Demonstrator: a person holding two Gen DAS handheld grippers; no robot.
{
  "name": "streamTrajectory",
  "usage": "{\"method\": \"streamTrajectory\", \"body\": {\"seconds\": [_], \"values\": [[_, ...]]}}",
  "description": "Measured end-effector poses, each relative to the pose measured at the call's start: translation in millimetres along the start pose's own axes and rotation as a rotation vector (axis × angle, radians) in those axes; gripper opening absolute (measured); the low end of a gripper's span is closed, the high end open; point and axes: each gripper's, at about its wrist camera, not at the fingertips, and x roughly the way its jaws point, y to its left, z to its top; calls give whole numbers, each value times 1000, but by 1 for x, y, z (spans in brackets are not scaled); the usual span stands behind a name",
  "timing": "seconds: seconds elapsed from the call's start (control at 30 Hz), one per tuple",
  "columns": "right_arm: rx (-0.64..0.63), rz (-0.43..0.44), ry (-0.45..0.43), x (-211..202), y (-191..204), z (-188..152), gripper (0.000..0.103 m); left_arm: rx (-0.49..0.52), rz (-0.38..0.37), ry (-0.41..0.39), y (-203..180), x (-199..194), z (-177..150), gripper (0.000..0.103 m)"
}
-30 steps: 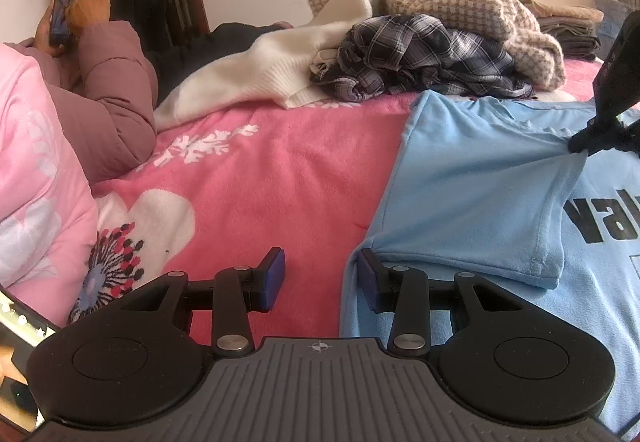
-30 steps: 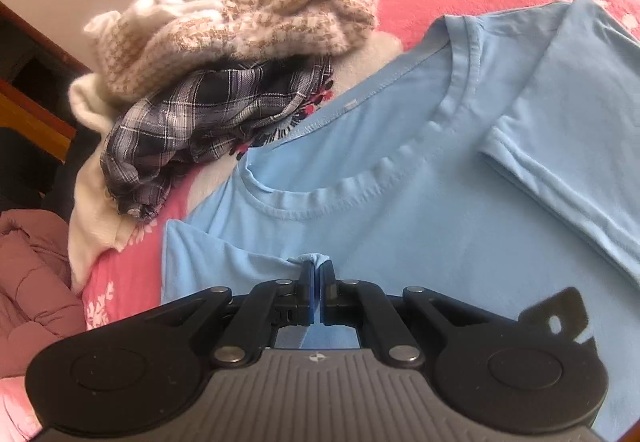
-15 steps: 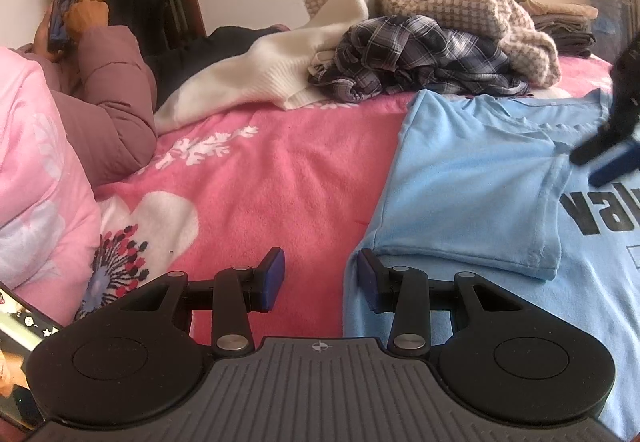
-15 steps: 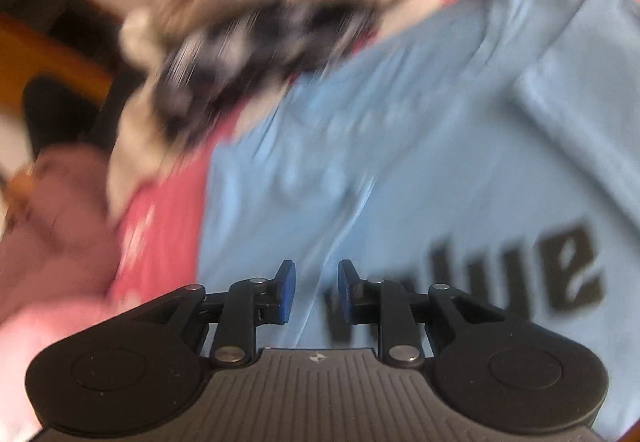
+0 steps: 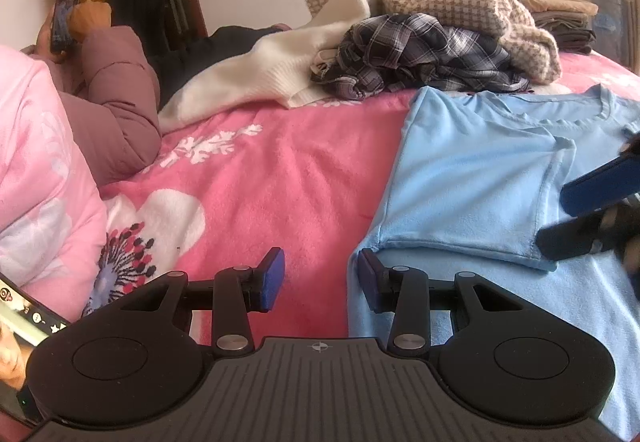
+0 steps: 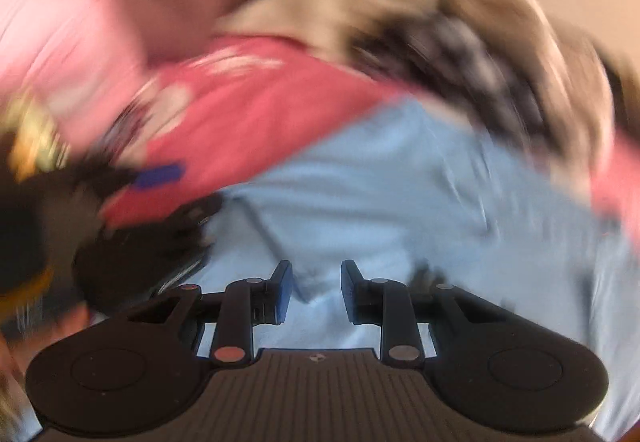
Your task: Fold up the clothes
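From the left wrist camera, the light-blue T-shirt [image 5: 472, 178] lies flat on the pink flowered blanket [image 5: 280, 170], its near sleeve already turned in over the chest so that a straight folded side runs down toward the camera. The left gripper [image 5: 320, 278] sits low over the blanket with its jaws spread wide and nothing between them; its right finger rests at the shirt's side edge, just below the folded sleeve's corner. At the right border the right gripper [image 5: 592, 198] shows as blurred blue pads above the shirt. Behind lies a heap of clothes [image 5: 420, 42], white knit, plaid and houndstooth, with a small folded stack [image 5: 560, 22] beyond it, and a reclining person in a mauve jacket [image 5: 112, 106] holds a phone at the left. The right wrist camera is heavily smeared by motion, yet the right gripper's own jaws read as parted and empty above blue cloth, with the left gripper a dark shape at its left. I judge the sleeve fold on this side as laid, and the step in hand as taking a fresh hold: the next move calls for pinching the shirt's side edge or hem cleanly, through both layers, without dragging the sleeve loose.
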Motion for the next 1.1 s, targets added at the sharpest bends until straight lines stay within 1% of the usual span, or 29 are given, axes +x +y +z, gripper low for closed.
{"method": "streamTrajectory", "body": {"seconds": [0.17,0.2,0.23,0.27,0.37,0.43,0.53,0.63,0.73,0.83,0.93,1.0,1.1], "values": [[-320,-56,11,21,33,-9,28,-19,-7,9,3,1,0,40],[-352,-65,4,22,36,-11,27,-18,-7,8,3,1,0,40],[-360,-72,-11,22,36,-13,14,-18,-7,7,3,1,0,40],[-368,-79,-26,21,35,-15,4,-18,-7,7,3,1,0,40],[-362,-71,-60,6,35,-16,4,-19,-7,7,3,1,-1,41],[-369,-65,-61,0,39,-15,4,-21,-7,8,4,1,0,41],[-378,-51,-38,-1,44,-17,4,-20,-7,9,4,2,0,41],[-358,-29,-9,5,45,-18,4,-17,-4,8,4,1,0,41],[-357,-21,35,11,47,-18,6,-11,-1,8,5,-1,0,41],[-353,9,43,3,44,-17,7,1,4,-11,7,-9,1,41],[-290,51,-1,-17,26,-10,7,7,12,-45,9,-20,3,42],[-238,61,-45,-28,10,-3,7,9,-9,-62,8,-22,7,42],[-150,19,-89,-27,-21,15,8,-16,-30,-63,5,-18,18,42]]}}
